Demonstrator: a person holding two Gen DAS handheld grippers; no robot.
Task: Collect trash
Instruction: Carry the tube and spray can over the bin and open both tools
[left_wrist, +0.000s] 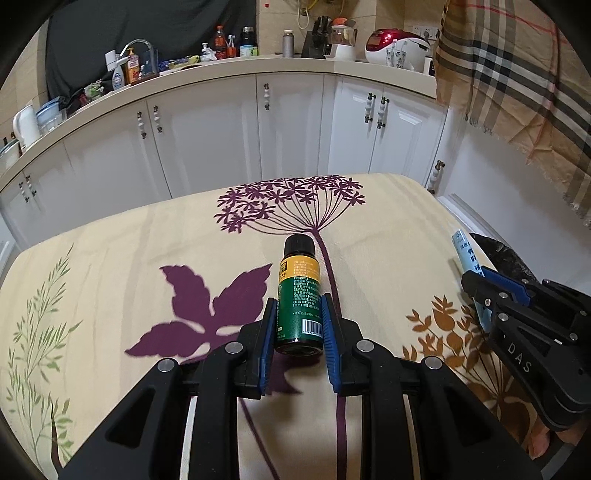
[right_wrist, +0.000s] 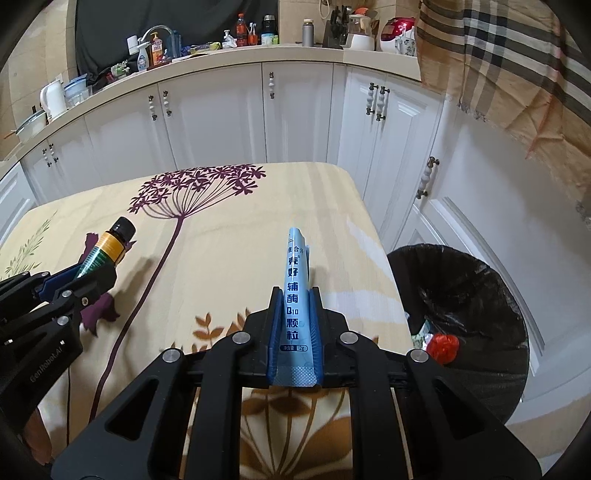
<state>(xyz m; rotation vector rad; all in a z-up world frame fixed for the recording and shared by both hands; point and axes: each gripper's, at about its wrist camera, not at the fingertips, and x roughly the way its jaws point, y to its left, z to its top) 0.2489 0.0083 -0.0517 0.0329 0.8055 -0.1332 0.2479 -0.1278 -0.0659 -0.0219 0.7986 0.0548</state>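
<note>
- Blue-padded left gripper clamps a green bottle above the floral-clothed bench.
- Right gripper pinches a pale blue sachet over the bench's right edge.
- Black-lined bin stands beside the bench, holding red trash.

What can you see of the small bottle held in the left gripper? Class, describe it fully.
The small bottle is dark, seemingly glass or plastic, with a black screw cap still on. Its label is yellow near the cap and green below, with white print and a barcode near the base. It lies along the left gripper, cap pointing away, and the blue finger pads press against both sides of its lower half. It is over the floral tablecloth; whether it touches the cloth cannot be told. The right wrist view shows it tilted cap-up.
</note>
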